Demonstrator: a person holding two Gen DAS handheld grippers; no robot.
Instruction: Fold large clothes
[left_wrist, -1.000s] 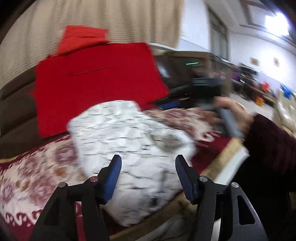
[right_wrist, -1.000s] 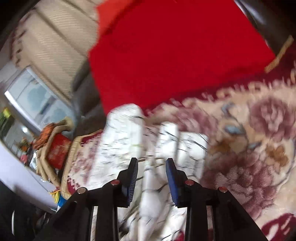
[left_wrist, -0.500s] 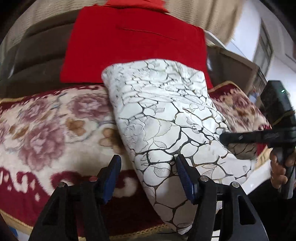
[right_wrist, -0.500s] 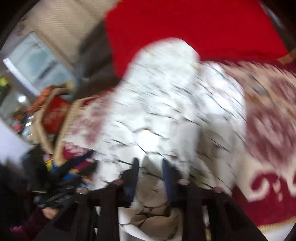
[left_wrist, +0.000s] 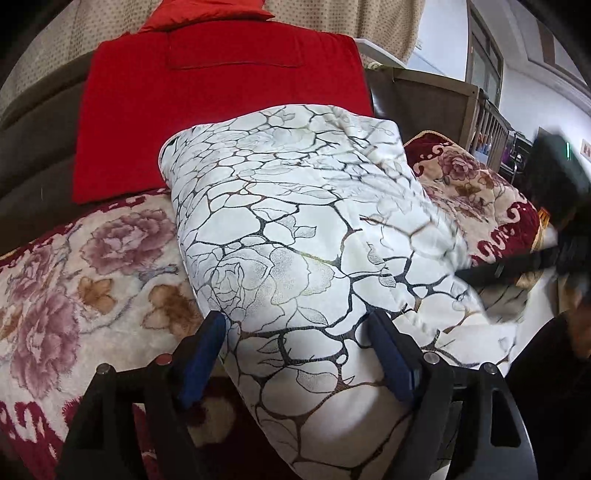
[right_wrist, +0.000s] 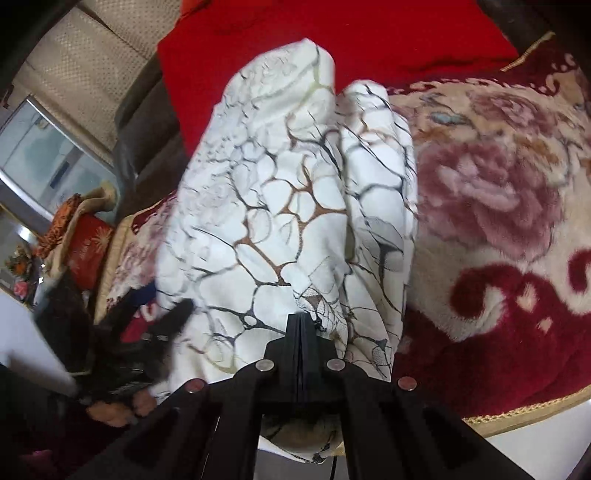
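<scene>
Lying on the floral blanket (left_wrist: 74, 280), the white garment (left_wrist: 295, 229) sits bunched.

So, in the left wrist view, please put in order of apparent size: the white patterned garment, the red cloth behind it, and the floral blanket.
1. White patterned garment, though it lies nearest the camera.
2 and 3. Red cloth and floral blanket look alike; the garment partly covers both, so I cannot rank them.
</scene>
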